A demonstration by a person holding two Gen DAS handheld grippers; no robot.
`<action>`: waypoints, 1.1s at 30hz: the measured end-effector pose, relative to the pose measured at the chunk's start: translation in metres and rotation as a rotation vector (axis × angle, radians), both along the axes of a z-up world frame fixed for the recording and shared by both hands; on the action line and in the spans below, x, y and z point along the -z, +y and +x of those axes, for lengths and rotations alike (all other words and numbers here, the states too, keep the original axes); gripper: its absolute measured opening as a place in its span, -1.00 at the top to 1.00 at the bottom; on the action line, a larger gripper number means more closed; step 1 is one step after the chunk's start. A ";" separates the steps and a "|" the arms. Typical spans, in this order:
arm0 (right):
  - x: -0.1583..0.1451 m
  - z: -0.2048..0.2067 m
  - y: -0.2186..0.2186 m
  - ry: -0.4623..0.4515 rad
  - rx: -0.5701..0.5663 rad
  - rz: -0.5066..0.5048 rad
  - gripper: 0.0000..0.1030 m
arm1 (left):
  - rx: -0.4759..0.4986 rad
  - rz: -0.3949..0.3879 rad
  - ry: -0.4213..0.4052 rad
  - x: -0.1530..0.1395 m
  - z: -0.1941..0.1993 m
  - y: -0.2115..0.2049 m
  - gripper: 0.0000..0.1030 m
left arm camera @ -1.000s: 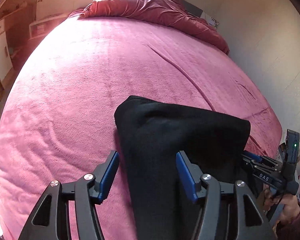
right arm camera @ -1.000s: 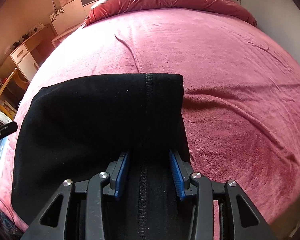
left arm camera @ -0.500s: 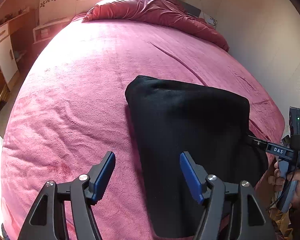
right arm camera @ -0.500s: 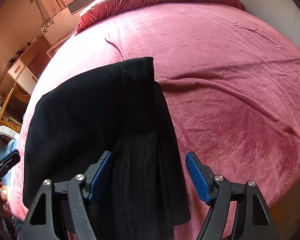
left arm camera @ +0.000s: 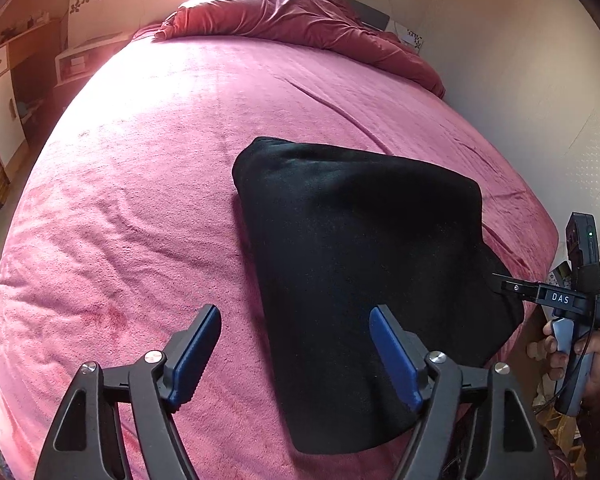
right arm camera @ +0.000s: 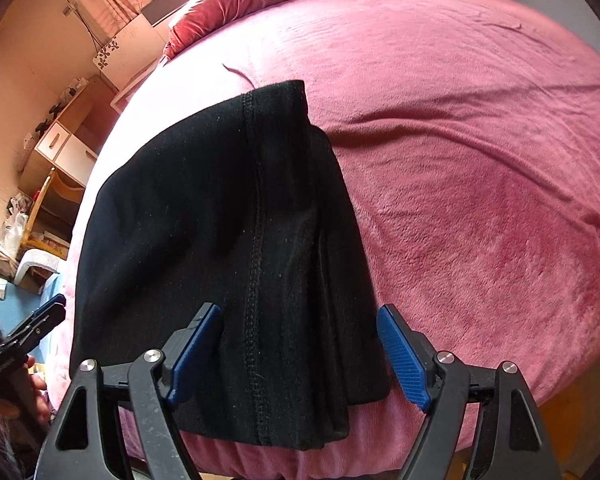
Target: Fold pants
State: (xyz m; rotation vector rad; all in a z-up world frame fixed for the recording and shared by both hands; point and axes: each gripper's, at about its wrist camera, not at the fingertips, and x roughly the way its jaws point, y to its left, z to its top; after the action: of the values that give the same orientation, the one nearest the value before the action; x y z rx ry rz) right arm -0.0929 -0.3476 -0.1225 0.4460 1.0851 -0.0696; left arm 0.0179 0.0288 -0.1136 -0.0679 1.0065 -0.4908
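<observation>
Both our tongs, left (left arm camera: 296, 350) and right (right arm camera: 300, 350), are opening, gripping nothing; catching the folded black pants (right arm camera: 224, 240) while withdrawing could undo the fold.

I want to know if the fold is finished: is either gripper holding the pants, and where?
Nothing is held. The left gripper and right gripper are opening, pads off the pants, which lie folded on the bed.

1. A bed (left arm camera: 148, 184) covered in a pink plush blanket (right arm camera: 480, 184) fills both views.
2. Folded black pants (left arm camera: 360, 256) lie flat on it near the 5 o'clock edge.
3. A rumpled dark-red duvet (left arm camera: 300, 20) lies bunched along the 12 o'clock end.
</observation>
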 end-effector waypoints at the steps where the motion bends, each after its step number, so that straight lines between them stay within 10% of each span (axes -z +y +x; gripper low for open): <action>1: 0.001 -0.003 -0.002 0.004 0.000 0.011 -0.61 | 0.006 -0.011 0.009 0.001 0.000 0.000 -0.56; 15: 0.006 -0.042 -0.053 -0.057 0.015 0.253 -0.66 | -0.039 -0.486 0.278 0.032 0.018 0.044 -0.82; 33: 0.038 -0.020 -0.072 -0.032 -0.065 0.384 -0.39 | -0.030 -0.383 0.332 0.048 0.057 -0.013 -0.81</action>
State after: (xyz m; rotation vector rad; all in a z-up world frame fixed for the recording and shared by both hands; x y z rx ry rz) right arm -0.1131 -0.4191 -0.1603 0.7524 1.0829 0.2061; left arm 0.0746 0.0156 -0.1615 -0.5203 1.2215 -0.6538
